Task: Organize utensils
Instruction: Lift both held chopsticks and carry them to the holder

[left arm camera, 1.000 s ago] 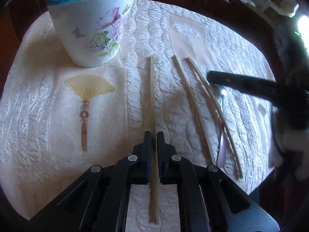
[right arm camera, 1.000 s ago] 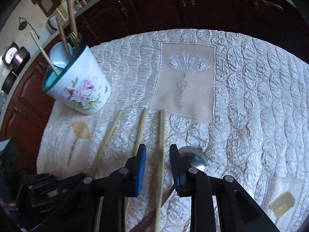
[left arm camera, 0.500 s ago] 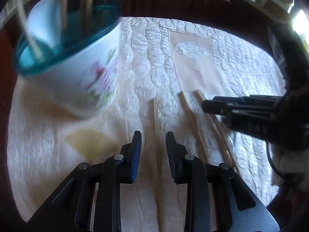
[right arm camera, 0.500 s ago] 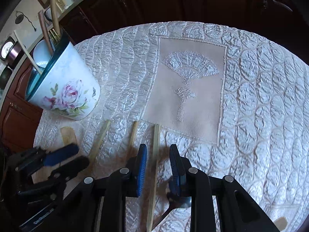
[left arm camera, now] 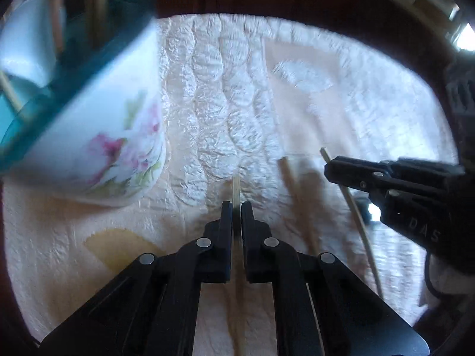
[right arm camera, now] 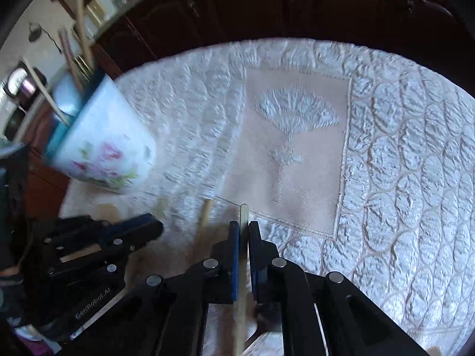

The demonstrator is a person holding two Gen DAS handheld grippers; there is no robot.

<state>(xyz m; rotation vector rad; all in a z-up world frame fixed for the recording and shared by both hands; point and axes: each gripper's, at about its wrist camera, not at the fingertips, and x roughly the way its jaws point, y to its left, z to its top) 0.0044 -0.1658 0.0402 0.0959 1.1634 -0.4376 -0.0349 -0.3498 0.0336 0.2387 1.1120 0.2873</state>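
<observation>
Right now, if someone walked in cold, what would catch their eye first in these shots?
Probably the flowered pot with the teal rim, at the far left of the quilted tablecloth, wooden sticks standing in it. Next, both tongs: the left tongs and the right tongs are each closed on a chopstick, with one loose chopstick between them.

Right gripper (right arm camera: 243,228): jaws nearly closed, clamped on pale wooden chopstick (right arm camera: 244,216); stick tip projects just past fingertips, shaft runs back between fingers toward camera. Second chopstick (right arm camera: 204,216) lies on quilted tablecloth (right arm camera: 400,178) just left of gripped one, apart from it. Left gripper (right arm camera: 148,225) at lower left, jaw state not discernible. Floral container (right arm camera: 104,145) at left, blurred, teal interior, several sticks standing in it. Fan-embroidered panel (right arm camera: 297,148) ahead of fingertips. Dark wooden cabinets (right arm camera: 267,6) behind table.
</observation>
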